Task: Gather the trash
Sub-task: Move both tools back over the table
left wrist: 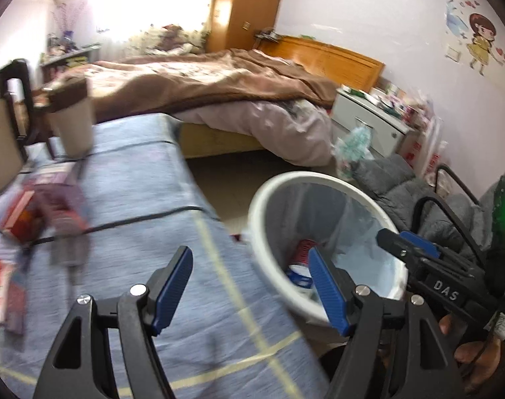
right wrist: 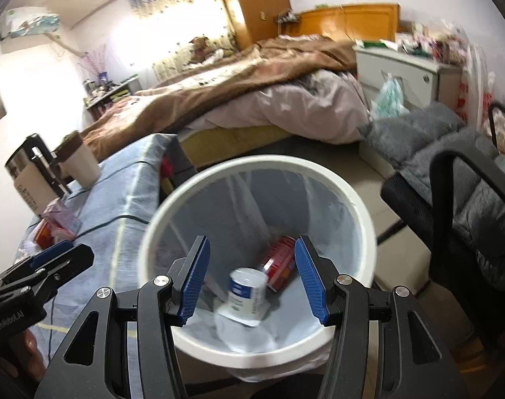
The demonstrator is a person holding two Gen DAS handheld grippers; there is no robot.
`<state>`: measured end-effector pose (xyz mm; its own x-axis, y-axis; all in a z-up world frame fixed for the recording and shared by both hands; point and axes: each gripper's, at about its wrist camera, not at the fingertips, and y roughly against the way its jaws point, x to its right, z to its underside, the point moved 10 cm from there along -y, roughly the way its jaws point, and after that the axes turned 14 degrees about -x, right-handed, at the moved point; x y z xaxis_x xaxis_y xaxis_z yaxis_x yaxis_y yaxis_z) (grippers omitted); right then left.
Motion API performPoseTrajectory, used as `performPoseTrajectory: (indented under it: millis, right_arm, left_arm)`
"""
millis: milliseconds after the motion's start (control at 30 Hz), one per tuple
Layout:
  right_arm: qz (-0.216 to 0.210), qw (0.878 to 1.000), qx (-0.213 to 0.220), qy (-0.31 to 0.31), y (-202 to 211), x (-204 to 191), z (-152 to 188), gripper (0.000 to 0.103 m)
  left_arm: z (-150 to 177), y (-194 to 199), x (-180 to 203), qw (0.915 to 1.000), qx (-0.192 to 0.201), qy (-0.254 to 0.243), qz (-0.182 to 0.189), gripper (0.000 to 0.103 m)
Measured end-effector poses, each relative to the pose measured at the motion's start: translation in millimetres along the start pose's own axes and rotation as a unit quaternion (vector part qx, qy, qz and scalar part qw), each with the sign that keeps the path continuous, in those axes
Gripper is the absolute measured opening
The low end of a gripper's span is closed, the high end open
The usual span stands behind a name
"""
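Evidently between pickups: both tongs stood released and empty beside the white bin [right wrist: 358, 196].

In the right wrist view the right tongs [right wrist: 249, 279] hung over the bin's mouth, a red can [right wrist: 279, 262] and a white cup [right wrist: 247, 294] lying inside. The left tongs [left wrist: 249, 294] straddled the surface [left wrist: 146, 199] edge at lower centre. Remaining litter [left wrist: 43, 212] sat at left; reaching it likely meant crossing open cloth, minding the tumbler [left wrist: 73, 123] at upper left and a dark cable [left wrist: 136, 221].

Can [right wrist: 280, 264] and small bottle [right wrist: 247, 294] in bin [right wrist: 365, 219] — table [left wrist: 146, 199] left of it, bed [right wrist: 252, 93] behind
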<state>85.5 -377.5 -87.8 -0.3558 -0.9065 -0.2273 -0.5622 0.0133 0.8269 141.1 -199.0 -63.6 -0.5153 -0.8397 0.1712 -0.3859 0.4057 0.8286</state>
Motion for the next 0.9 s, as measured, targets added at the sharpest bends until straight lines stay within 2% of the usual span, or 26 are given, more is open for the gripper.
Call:
performPoseTrajectory:
  millis: [333, 467, 900]
  right_arm:
    - [-0.041, 0.998, 0.013, 0.053, 6.1, -72.9, 9.1, 0.054]
    - [-0.055, 0.996, 0.007, 0.075, 3.6, -102.6, 15.5, 0.054]
    - [-0.083, 0.987, -0.017, 0.134, -14.5, -178.1, 33.0, 0.054]
  left_arm:
    - [23.6, 47.5, -69.3, 0.9971, 0.036, 0.049, -0.044, 0.074]
    - [36.8, 69.4, -106.2, 0.9928, 0.055, 0.078, -0.073, 0.074]
    - [75.7, 98.2, -200.9, 0.9778, 0.062, 0.154, -0.128, 0.074]
